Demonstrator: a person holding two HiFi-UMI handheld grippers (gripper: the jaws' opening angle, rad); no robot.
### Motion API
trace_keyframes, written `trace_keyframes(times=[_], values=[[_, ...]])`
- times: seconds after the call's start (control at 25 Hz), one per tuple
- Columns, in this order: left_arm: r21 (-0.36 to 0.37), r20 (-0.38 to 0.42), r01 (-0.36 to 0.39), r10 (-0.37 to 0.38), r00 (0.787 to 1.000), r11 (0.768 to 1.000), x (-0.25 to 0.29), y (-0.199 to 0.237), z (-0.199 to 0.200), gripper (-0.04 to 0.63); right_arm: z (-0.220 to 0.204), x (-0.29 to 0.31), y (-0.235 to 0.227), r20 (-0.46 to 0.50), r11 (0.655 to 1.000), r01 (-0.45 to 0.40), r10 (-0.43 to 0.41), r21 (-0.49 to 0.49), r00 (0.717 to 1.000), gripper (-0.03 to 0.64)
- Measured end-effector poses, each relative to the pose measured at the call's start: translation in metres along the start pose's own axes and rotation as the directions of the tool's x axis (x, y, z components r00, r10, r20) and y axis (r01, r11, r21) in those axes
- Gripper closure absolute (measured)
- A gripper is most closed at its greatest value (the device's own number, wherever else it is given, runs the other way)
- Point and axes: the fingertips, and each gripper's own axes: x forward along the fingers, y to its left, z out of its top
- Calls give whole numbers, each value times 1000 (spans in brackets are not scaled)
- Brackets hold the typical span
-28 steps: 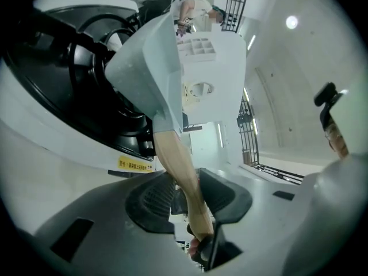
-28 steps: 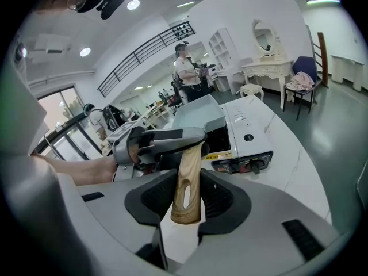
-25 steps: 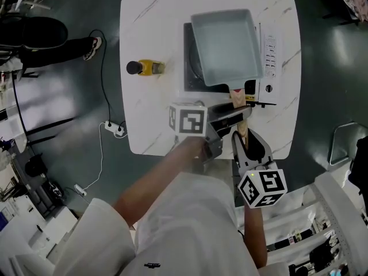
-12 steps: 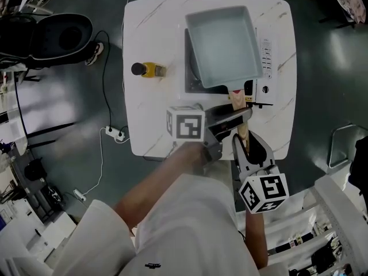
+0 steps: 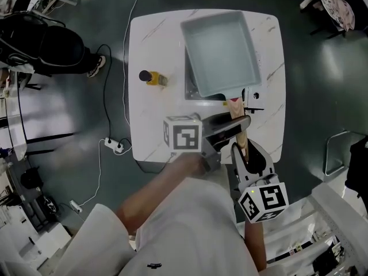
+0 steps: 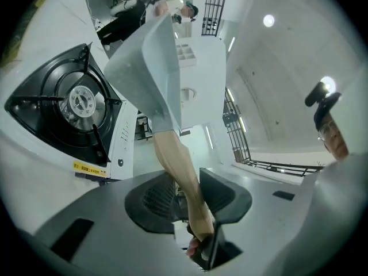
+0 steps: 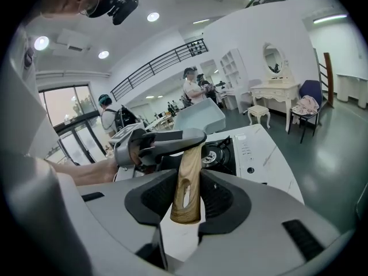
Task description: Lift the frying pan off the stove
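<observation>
- Counter [image 5: 148, 128]: white, marbled. Carries the gas stove [image 5: 190, 89], with a yellow bottle [image 5: 153, 78] near the stove's left side.
- Frying pan [image 5: 221, 50]: square, grey, empty. Lies ahead of both grippers, on the far side from the person, and covers most of the stove from above.
- Handle [image 5: 235, 104]: wooden. Long axis runs from the pan's near edge straight back toward the person, so any lift pulls on the pan as a load hung out in front.
- Left gripper [image 5: 230, 123]: clamped across the handle from the left. Nearer the pan of the two.
- Right gripper [image 5: 242, 149]: clamped on the handle's free end, jaws in line with the axis. Farther from the pan.
- Head view: gives the layout only and no height, so cannot tell there whether the pan touches the stove.
- Left gripper view: shows the pan's underside [image 6: 172, 56] tilted, with the burner [image 6: 80, 102] fully bare and apart from it. Judged already clear of the stove.
- Right gripper view: shows the handle end [image 7: 187, 191] pinched between the jaws and the left gripper [image 7: 164, 145] crossing the handle further up.
- Judged next: carry the pan clear and level out the tilt.
</observation>
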Motion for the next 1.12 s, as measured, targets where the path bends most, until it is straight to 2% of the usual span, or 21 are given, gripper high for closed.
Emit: trace_keyframes(times=[0.44,0.84,1.12], values=[[50,36,-19,17,999,999,-21,-47,-5,471,16,-32,33,38,998,-52,53,-35,998,502],[125,115,-53,39,993,991,-72,-93,-6,468,28,-55,89,62,984,-145,152,-103,986,500],[183,189,-98,63,980,978,-104,-108,-1,468,28,-56,119,79,960,-236,249,-149,965,500]])
